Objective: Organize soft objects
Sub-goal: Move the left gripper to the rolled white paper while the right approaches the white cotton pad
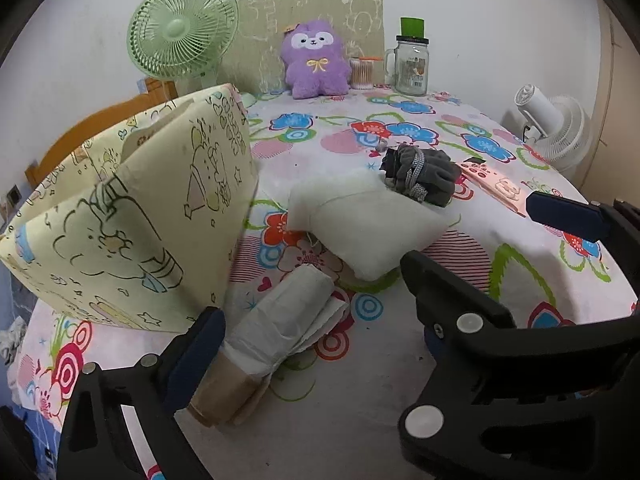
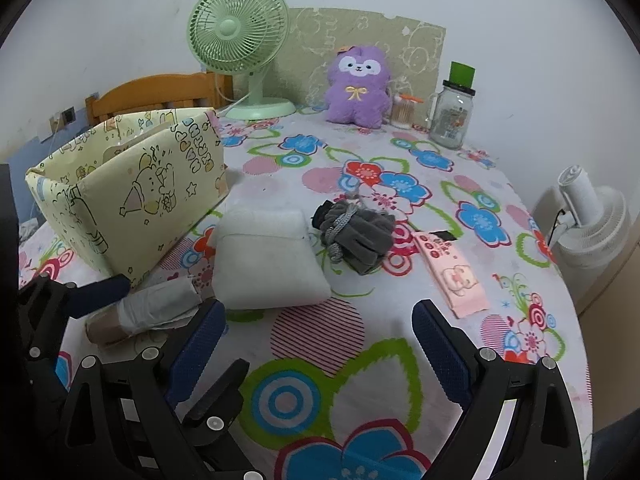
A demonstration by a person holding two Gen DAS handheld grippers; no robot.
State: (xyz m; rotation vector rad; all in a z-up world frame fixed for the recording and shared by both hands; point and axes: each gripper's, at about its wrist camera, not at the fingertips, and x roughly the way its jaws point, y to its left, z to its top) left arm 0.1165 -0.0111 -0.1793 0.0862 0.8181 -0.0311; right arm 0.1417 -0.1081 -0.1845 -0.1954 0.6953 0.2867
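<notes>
Nearest the left wrist camera, the left gripper (image 1: 316, 292) has its two fingers spread wide, one on each side of a rolled bundle of white tissue and brown paper (image 1: 260, 344) lying on the flowered tablecloth (image 1: 400, 364); the left finger sits right beside the roll, and whether it touches is hard to tell; the right finger stands apart, so nothing is clamped; just beyond the roll a white pillow (image 1: 368, 224) lies flat, and behind that a bundle of grey gloves (image 1: 424, 176) rests against the pillow's far edge; to the left stands a pale yellow fabric box (image 1: 132, 208) printed with cartoon drawings, open at the top, with the roll lying near its front corner; a pink packet (image 1: 496, 188) lies to the right of the gloves.

From the right wrist view, the right gripper (image 2: 316, 344) hovers over bare tablecloth with its fingers wide apart and nothing between them; the pillow is just ahead of it, the roll to its left beside the other gripper, and the pink packet ahead on the right; along the far edge of the table sit a green fan (image 2: 240, 40), a purple plush toy (image 2: 358, 88), a small tub of cotton swabs (image 2: 404, 112) and a glass jar (image 2: 452, 120) with a green cup on top; a white fan (image 2: 592, 220) stands off the table to the right.
</notes>
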